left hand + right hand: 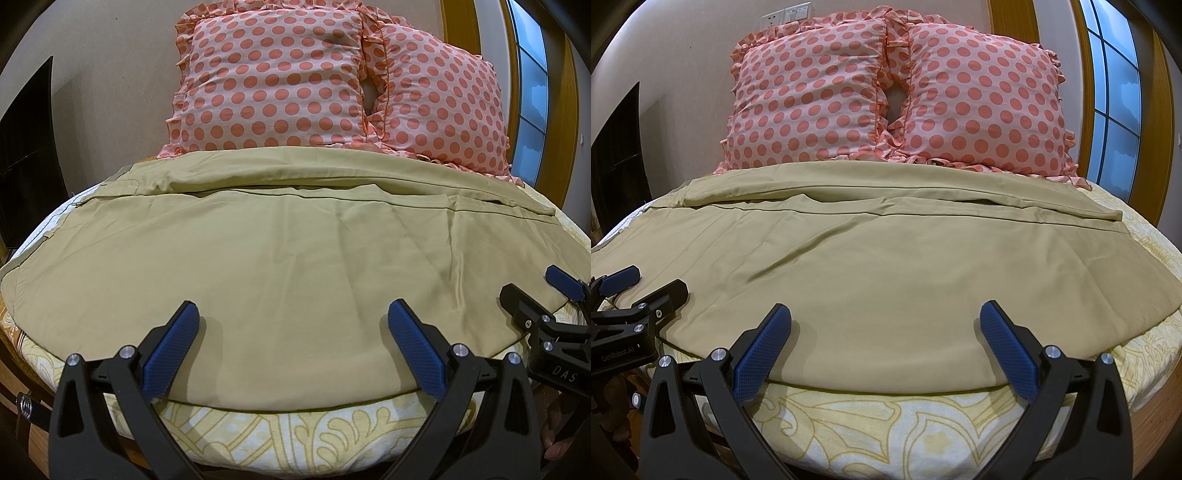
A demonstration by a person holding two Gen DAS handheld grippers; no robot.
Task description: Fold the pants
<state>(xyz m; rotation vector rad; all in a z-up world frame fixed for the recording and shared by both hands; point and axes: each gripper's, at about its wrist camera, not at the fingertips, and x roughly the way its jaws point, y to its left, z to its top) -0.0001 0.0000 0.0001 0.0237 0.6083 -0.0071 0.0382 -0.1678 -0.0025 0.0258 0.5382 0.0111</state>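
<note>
1. On the left side, the left gripper point(293, 345) hovers at the near edge of the bed point(258, 439), with its two blue pads spread wide and nothing between them. It is released.
2. In front of it lie the pants point(280, 251), a khaki pair spread flat on the bed. They seem to be already laid leg on leg, because a second layer edge runs along the far side.
3. The long axis of the pants runs from left to right, across the line of both grippers. The wider part that looks like the waist is at the far left, and the narrow leg ends are at the right.
4. The near long edge of the pants lies just in front of the pads of both grippers, almost under them.
5. The right gripper point(886, 345) stands beside the left one, also spread wide and holding nothing. It is the nearer one to the leg ends.
6. My judgement: the next fold turns on this sideways lie. Each gripper is near only the long near edge, so each must go outward to its own end before one end can be carried over to the other.
7. Behind the pants, two dotted pillows point(886, 103) lean against the wall.
</note>
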